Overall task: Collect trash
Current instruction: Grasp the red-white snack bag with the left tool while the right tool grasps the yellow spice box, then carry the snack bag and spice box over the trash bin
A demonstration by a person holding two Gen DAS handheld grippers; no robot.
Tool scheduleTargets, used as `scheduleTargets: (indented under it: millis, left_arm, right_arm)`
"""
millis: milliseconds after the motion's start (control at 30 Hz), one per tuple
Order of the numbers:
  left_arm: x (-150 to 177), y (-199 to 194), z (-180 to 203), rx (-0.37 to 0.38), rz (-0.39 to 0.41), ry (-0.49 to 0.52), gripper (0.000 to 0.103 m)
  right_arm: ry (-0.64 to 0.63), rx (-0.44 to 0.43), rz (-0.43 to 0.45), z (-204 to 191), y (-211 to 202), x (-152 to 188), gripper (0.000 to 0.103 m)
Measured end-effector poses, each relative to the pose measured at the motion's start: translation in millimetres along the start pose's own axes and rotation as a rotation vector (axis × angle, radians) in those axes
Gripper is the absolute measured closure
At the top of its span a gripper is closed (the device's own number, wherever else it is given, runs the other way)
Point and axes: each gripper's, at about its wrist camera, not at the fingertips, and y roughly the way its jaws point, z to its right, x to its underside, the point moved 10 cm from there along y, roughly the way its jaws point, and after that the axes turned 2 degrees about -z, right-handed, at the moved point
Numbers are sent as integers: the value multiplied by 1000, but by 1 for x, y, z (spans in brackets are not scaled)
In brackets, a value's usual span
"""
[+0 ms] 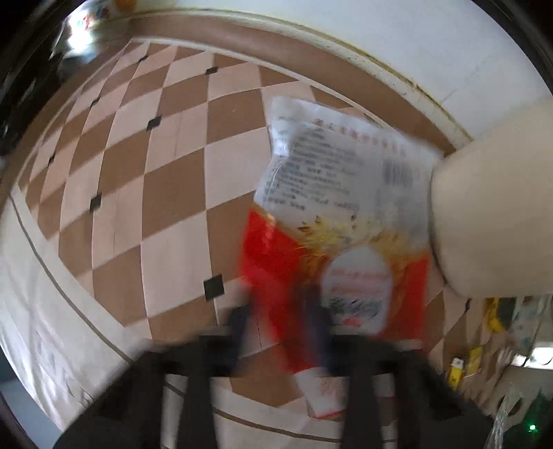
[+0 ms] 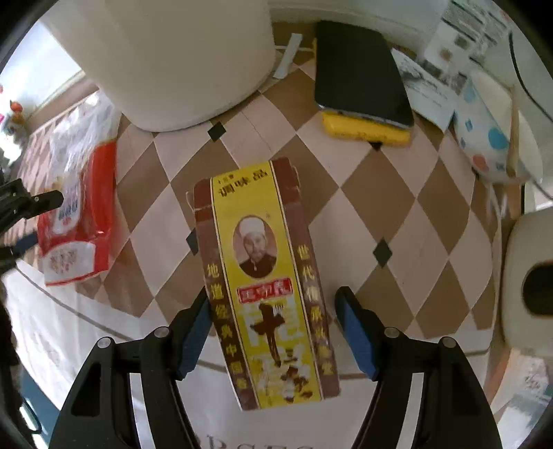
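Observation:
A red and white plastic bag [image 1: 331, 221] lies on the brown and beige checked tablecloth [image 1: 138, 172]. My left gripper [image 1: 280, 307] is blurred at the bag's near end, its jaws drawn together on the bag's edge. In the right wrist view the same bag [image 2: 83, 214] is at the left with the left gripper [image 2: 52, 203] at its side. A yellow and brown seasoning box [image 2: 266, 262] lies flat under my right gripper [image 2: 273, 293], which points down and stands open astride it. Its left pad is at the box's edge; the right pad is clear of it.
A big white cylinder [image 2: 179, 58] stands behind the box and beside the bag. A black device on a yellow block [image 2: 363, 131], papers [image 2: 428, 86], a dotted pouch [image 2: 487, 138] and a paper roll [image 2: 532, 283] fill the right. A wall [image 1: 345, 31] borders the table.

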Motion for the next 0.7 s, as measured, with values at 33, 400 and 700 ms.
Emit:
scheduleTargets:
  millis: [33,400,700]
  left_arm:
    - [0,-1,0,-8,5,2,99]
    - [13,-111,-35,-107,242,40,103]
    - [30,-199,-138,-188,349,-35,103]
  right_arm:
    - [-16,15,4,-2,0,-3,30]
    - [-20,-66,53,-41,-14,-5,42]
    - [-150,-220,81,-127,-52,12,42]
